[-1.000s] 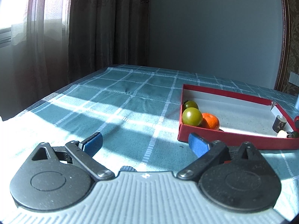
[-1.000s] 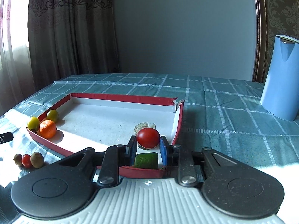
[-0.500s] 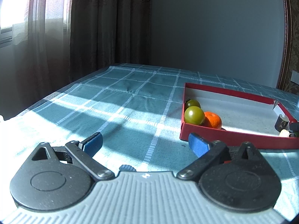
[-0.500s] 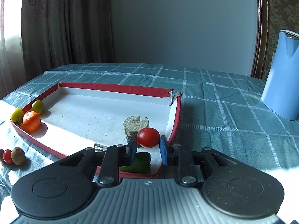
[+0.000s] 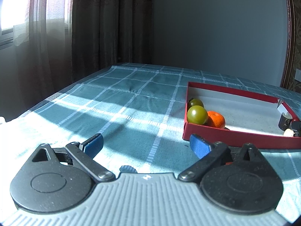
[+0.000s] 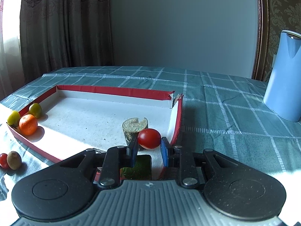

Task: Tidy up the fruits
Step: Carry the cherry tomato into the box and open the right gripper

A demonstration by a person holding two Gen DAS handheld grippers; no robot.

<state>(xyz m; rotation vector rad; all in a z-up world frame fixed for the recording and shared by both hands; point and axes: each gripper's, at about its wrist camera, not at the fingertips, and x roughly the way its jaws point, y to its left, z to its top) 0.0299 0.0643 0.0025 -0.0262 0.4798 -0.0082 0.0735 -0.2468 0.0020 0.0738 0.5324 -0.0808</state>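
Red tomato (image 6: 149, 138) pinched between closed blue pads (image 6: 164, 150) of right gripper (image 6: 148, 150), held over near right corner of red tray (image 6: 112, 89), likely for setting down beside cork-like stub (image 6: 134, 130). Orange (image 6: 28, 124) and two green tomatoes (image 6: 35, 110) grouped at far left corner. Left gripper (image 5: 146, 145) spread wide, empty, above tablecloth (image 5: 112, 113) outside tray.

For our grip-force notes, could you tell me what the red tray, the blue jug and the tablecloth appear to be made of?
Red tray: likely cardboard, with a matte red covering over white inner walls; one corner is torn and folded like paper. Blue jug: smooth with a soft sheen, plastic or coated metal; I cannot tell which. Tablecloth: woven fabric, matte teal with pale check lines, showing creases and wrinkles.
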